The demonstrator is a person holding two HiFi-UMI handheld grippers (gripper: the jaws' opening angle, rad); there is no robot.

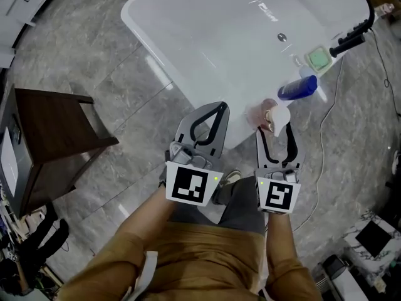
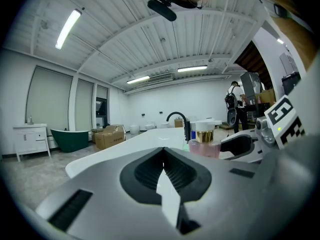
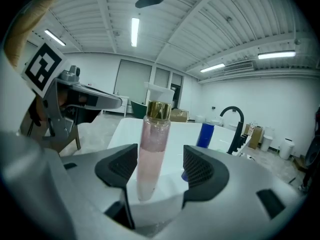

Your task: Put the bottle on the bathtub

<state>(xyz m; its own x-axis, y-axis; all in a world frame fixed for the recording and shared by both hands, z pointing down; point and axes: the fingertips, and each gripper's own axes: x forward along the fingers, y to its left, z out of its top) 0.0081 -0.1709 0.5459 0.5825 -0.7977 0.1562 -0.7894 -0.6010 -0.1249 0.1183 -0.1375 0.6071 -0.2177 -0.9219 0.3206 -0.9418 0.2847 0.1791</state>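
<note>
Head view: pink bottle sits on the bathtub's near rim, right at the edge. Right gripper is spread around it, left gripper pressed together nearby. Blue bottle sits farther along.

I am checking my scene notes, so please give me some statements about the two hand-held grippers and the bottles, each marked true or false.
1. The left hand-held gripper is shut, with nothing between its jaws. True.
2. The right hand-held gripper is clamped tight on the pink bottle. False: its jaws stand apart, and the bottle is between them.
3. The faucet is black. True.
4. The blue bottle lies on the floor. False: it stands upright on the bathtub.
</note>
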